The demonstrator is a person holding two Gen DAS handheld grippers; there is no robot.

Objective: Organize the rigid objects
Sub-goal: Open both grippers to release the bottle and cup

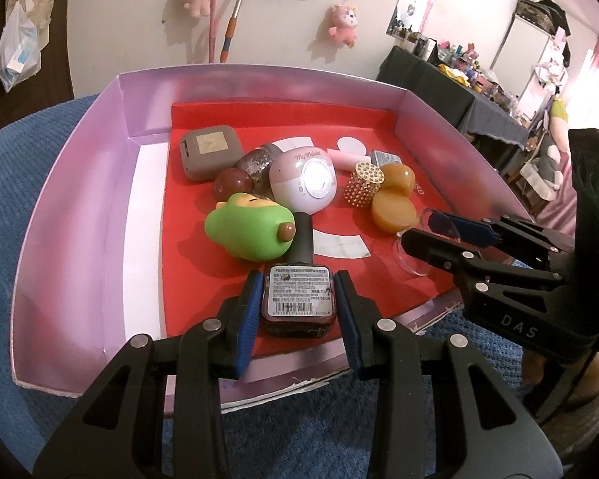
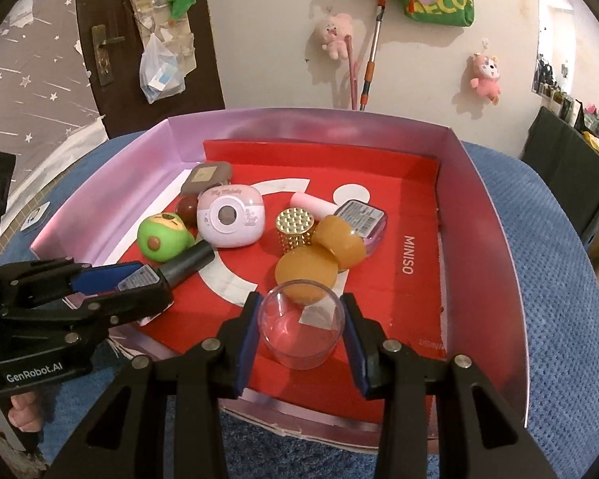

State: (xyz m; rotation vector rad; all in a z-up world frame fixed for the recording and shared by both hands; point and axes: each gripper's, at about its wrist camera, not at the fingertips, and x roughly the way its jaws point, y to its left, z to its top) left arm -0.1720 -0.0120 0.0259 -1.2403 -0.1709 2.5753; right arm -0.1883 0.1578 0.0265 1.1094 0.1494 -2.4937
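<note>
A lilac box [image 1: 60, 183] with a red floor holds several small objects. My left gripper [image 1: 299, 311] is shut on a dark nail polish bottle [image 1: 299, 299] with a black cap, lying over the box's near edge; the bottle also shows in the right wrist view [image 2: 179, 267]. My right gripper [image 2: 301, 323] is shut on a clear plastic cup [image 2: 301, 325], held upright at the box's front; the cup shows in the left wrist view [image 1: 439, 227]. A green avocado toy [image 1: 247, 231] lies just beyond the bottle's cap.
In the box are a grey square case [image 1: 209, 151], a pink round gadget [image 1: 303, 179], a gold studded cylinder [image 1: 363, 185], amber round pieces [image 1: 393, 203], a dark red ball [image 1: 231, 185] and a pink stick [image 1: 347, 157]. The box sits on a blue cloth [image 1: 28, 183].
</note>
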